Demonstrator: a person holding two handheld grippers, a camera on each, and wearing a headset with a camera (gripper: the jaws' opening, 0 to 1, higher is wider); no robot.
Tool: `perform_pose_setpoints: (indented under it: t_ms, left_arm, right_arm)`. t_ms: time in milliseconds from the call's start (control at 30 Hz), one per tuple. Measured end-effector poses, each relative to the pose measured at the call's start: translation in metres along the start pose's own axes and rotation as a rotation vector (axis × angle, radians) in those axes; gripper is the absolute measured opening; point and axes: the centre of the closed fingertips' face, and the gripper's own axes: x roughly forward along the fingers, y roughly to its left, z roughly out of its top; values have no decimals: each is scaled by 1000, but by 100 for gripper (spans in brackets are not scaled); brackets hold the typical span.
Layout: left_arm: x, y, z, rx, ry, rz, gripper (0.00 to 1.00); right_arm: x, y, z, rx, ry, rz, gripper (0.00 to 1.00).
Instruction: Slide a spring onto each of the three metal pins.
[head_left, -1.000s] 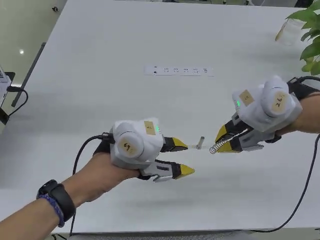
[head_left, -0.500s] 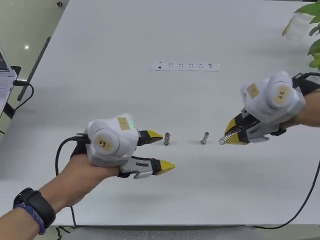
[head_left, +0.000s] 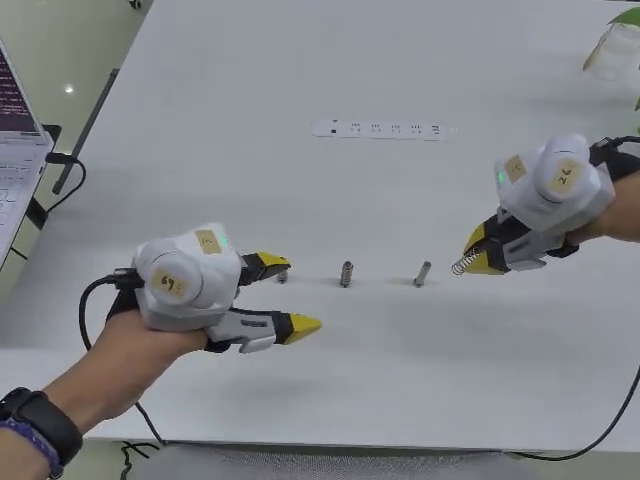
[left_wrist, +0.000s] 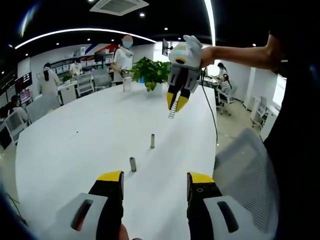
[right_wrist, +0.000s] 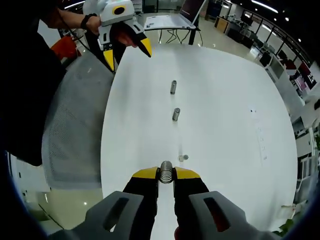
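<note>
Spring (right_wrist: 166, 171) pinched in my right gripper (head_left: 480, 262), centre right | left gripper (head_left: 292, 294) jaws apart | three pins (right_wrist: 176, 114) in row, wide table (head_left: 300, 100) beyond.

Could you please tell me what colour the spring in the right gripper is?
The spring is silvery metal, clearest in the right gripper view.

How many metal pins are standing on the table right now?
3, in a row: the left pin beside the left gripper, the middle pin, and the right pin just ahead of the spring in the right gripper.
</note>
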Motion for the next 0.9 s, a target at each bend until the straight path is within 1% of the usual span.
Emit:
perform_pose_setpoints:
  t_ms: [167, 300, 400, 567, 767, 900]
  left_arm:
    - [-12, 8, -7, -31, -3, 39, 48]
    - [-20, 10, -11, -47, 0, 61, 50]
    - [-27, 13, -15, -71, -3, 82, 51]
    - [-34, 16, -21, -90, 1, 104, 53]
    - [-40, 20, -25, -103, -1, 126, 55]
    - [-44, 22, -28, -107, -1, 135, 55]
  right_arm:
    - [9, -11, -6, 22, 22, -17, 8]
    - [14, -17, -8, 28, 33, -23, 8]
    - [18, -21, -9, 29, 39, -26, 8]
    - [24, -24, -9, 26, 50, -21, 8]
    - [32, -25, -9, 15, 68, -15, 8]
    - [36, -27, -7, 13, 69, -9, 8]
